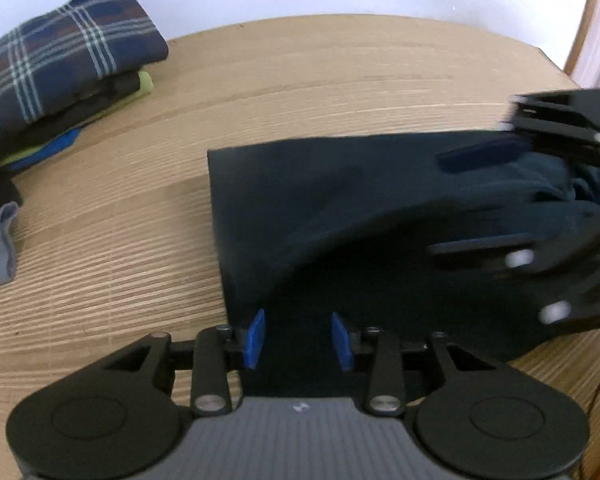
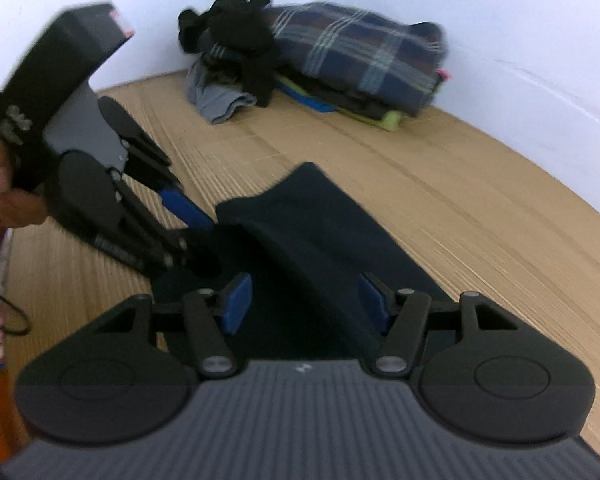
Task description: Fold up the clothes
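- The dark garment (image 1: 340, 208) lies part-folded on the wooden table (image 1: 300, 80), well clear of the plaid-topped stack (image 1: 60, 64) at the wall.
- The left gripper (image 1: 298, 340) stands with jaws apart over the near edge, pads not pressing; the right gripper (image 2: 304, 304) is spread wide over the raised fold, gripping nothing.
- To my eye, the flap wants flattening and its edges squaring before any further fold.
- Motion blur smears the right gripper in the left view; the garment's type and its far end can't be made out.
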A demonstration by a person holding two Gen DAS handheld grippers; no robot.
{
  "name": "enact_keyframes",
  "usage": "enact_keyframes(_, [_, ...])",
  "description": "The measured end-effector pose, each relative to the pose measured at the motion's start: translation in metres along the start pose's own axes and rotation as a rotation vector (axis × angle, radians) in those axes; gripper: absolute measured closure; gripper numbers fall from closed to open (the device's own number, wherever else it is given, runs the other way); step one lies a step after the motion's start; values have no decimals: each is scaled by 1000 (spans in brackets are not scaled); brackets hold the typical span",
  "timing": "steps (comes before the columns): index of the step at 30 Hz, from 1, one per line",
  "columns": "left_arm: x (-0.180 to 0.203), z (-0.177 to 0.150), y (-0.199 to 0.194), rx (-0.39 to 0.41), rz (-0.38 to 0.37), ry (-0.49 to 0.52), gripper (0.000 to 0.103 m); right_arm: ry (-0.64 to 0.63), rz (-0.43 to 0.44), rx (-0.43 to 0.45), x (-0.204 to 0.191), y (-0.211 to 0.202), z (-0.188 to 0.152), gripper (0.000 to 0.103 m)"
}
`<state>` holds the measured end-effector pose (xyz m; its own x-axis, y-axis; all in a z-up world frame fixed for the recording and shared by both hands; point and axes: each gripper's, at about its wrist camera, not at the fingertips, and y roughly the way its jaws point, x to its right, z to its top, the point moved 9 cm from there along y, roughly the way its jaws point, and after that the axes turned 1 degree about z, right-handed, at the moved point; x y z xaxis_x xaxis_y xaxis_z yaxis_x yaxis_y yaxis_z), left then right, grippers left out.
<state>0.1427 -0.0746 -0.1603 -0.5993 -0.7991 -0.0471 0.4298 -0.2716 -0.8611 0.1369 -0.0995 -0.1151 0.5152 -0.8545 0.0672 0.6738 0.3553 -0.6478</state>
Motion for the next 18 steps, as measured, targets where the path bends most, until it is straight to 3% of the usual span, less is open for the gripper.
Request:
enact_keyframes(5, [-26,-2,2,9,-39,-81,65,-55,44,-34,-20,50,21,44])
enact_keyframes(7, [-36,-4,3,10,-61,-117,65,-83,82,-59,-24,58,21,66])
enact_keyframes(8, [-37,-6,4,9,-86,-131,65,-80,82,-78,-24,63,22,93])
enact_keyframes(9, [-38,-8,3,9,-107,-139,64,-43,66,-74,-21,66,27,94])
enact_keyframes(14, [-29,-18,-6,14,-147,-98,64,377,27,90,22,50,48,94])
enact_keyframes(16, [-27,-20,-9,23,-162,-89,64,462,62,80,22,59,44,94])
enact_keyframes(18, [-26,-17,-10,41,-176,-79,63,464,110,4,9,76,34,91])
